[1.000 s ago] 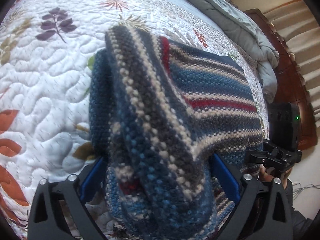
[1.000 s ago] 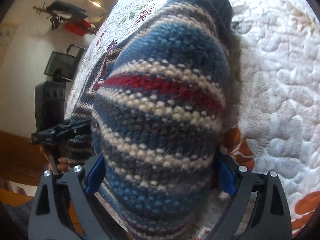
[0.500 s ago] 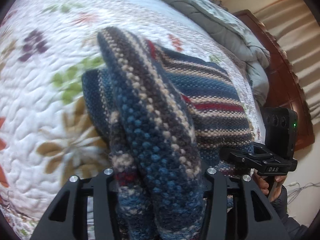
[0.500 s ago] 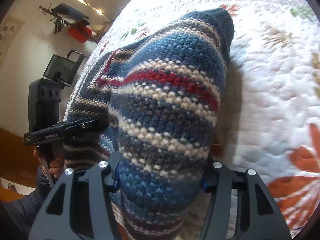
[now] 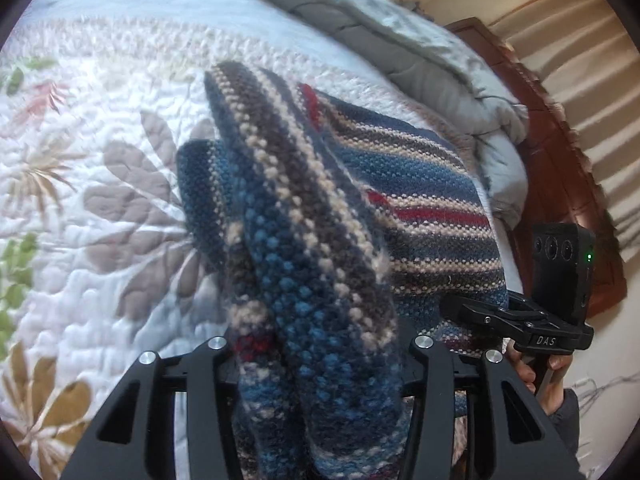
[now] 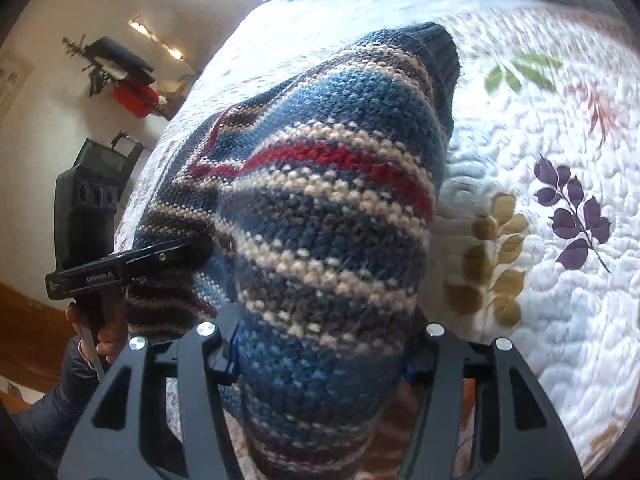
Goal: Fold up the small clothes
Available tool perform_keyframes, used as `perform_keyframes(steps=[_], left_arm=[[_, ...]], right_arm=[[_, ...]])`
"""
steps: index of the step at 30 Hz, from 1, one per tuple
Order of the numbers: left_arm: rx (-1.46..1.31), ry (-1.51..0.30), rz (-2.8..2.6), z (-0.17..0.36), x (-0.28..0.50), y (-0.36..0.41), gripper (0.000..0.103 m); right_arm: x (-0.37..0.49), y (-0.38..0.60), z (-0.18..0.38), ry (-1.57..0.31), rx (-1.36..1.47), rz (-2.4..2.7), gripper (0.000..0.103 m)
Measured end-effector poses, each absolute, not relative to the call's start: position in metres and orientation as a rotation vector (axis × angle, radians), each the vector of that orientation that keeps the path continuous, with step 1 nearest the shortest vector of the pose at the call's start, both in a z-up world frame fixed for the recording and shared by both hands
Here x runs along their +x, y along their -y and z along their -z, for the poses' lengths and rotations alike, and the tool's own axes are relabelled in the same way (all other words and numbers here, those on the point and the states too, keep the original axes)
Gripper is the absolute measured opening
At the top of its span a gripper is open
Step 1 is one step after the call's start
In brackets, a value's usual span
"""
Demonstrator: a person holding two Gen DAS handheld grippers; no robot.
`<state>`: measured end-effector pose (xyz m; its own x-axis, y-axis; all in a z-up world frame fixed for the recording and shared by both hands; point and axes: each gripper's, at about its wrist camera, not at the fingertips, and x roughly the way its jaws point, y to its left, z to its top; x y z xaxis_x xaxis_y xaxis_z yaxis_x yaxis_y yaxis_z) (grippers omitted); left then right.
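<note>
Left gripper point(image 5: 316, 344) clamps a bunched fold of the striped knit sweater point(image 5: 420, 200), lifted over the floral quilt point(image 5: 100, 200); right gripper point(image 6: 320, 344) pinches its own bunch. Thick knit could slip free, dropping the fold crooked.

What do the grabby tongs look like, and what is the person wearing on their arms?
Both tongs are matte black with triangular cut-outs, silver screw heads and blue pads inside. The right tongs show white lettering and a black camera box with a green light. The left tongs carry small white print. The sleeve is dark and puffy.
</note>
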<state>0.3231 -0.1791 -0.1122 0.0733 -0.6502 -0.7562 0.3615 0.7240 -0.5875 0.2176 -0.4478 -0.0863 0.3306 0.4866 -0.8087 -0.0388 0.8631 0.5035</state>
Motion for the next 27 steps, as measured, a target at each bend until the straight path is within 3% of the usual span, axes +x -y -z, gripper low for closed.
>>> perform_keyframes(steps=[4,8,14,15,16,17,19,22,27], left_arm=[[-0.258,-1.307,0.755,0.138,0.325,0.183,0.057],[-0.291,-1.307,0.761,0.137,0.318,0.163,0.064],[-0.208,-1.278,0.729,0.117,0.266,0.116,0.07],[-0.189,-1.28,0.719,0.117,0.258,0.114,0.07],[-0.173,-1.282,0.712,0.118,0.253,0.115,0.07],[-0.145,-1.282,0.692,0.121,0.245,0.111,0.07],[-0.127,-1.276,0.649,0.127,0.237,0.104,0.071],[-0.223,-1.324,0.63,0.141,0.235,0.088,0.071],[-0.205,-1.316,0.615,0.147,0.23,0.082,0.071]], right_arm=[[0.223,0.465,0.121,-1.204,0.515,-0.396,0.062],[0.204,0.472,0.122,-1.179,0.535,-0.412,0.076],[0.149,0.477,0.116,-1.224,0.557,-0.403,0.077],[0.139,0.474,0.115,-1.231,0.546,-0.394,0.076],[0.127,0.473,0.114,-1.234,0.54,-0.392,0.069],[0.121,0.47,0.112,-1.233,0.543,-0.394,0.053],[0.11,0.47,0.114,-1.25,0.577,-0.383,0.036],[0.112,0.471,0.119,-1.262,0.604,-0.345,0.031],[0.107,0.473,0.135,-1.284,0.607,-0.298,0.03]])
